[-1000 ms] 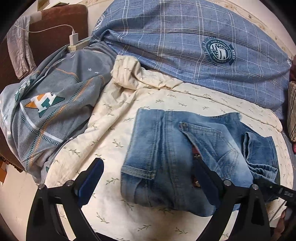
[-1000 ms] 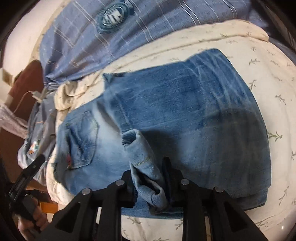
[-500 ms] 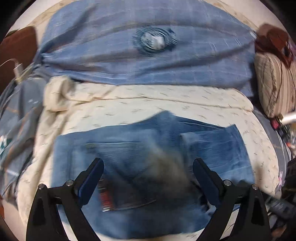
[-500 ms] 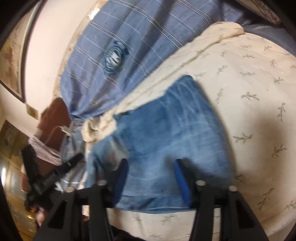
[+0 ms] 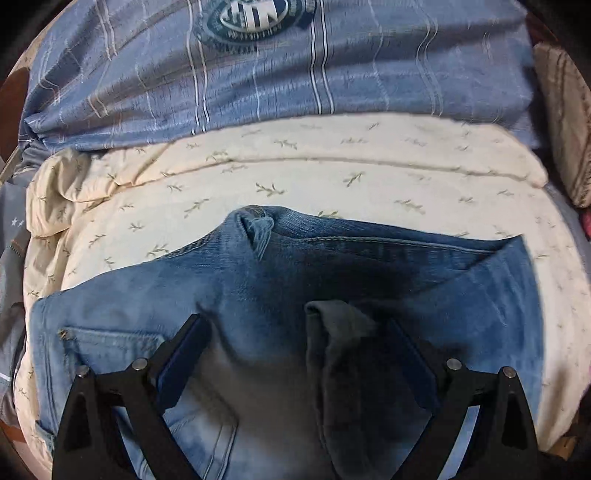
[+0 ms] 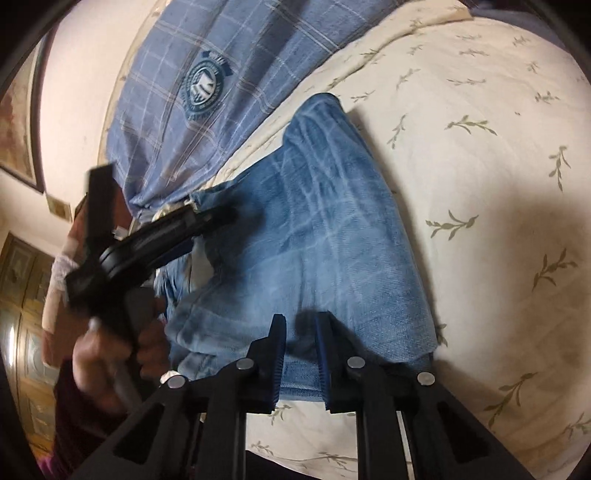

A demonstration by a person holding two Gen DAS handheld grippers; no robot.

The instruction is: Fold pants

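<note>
While the right gripper (image 6: 301,328) is sitting low at the near hem of the jeans (image 6: 325,236), its blue pads are standing close together with only a thin strip of denim showing in the narrow gap; whether they are actually nipping the cloth is hard to tell, so call them pressed together at the fabric's edge. Over on the other side, the left gripper (image 5: 295,345) is hanging spread wide above the same jeans (image 5: 258,295), its two fingers (image 5: 181,354) straddling a raised dark fold of denim without touching it. From the right wrist view that left gripper (image 6: 221,216) is reaching in over the waist end, a hand (image 6: 107,354) in a dark sleeve wrapping its handle and blocking much of that end from sight.

The jeans are lying folded on a cream quilt (image 5: 332,177) printed with little green sprigs, a back pocket (image 5: 110,343) showing at the lower left and a bunched bit of waistband poking up at the far edge. Beyond the quilt, a blue checked duvet (image 5: 332,74) with a round crest badge (image 5: 251,18) is heaping up across the back. Off to the far right a striped brown cushion (image 5: 565,122) is peeking in. Further back still, a pale wall (image 6: 74,129) is carrying a framed picture (image 6: 18,122).
</note>
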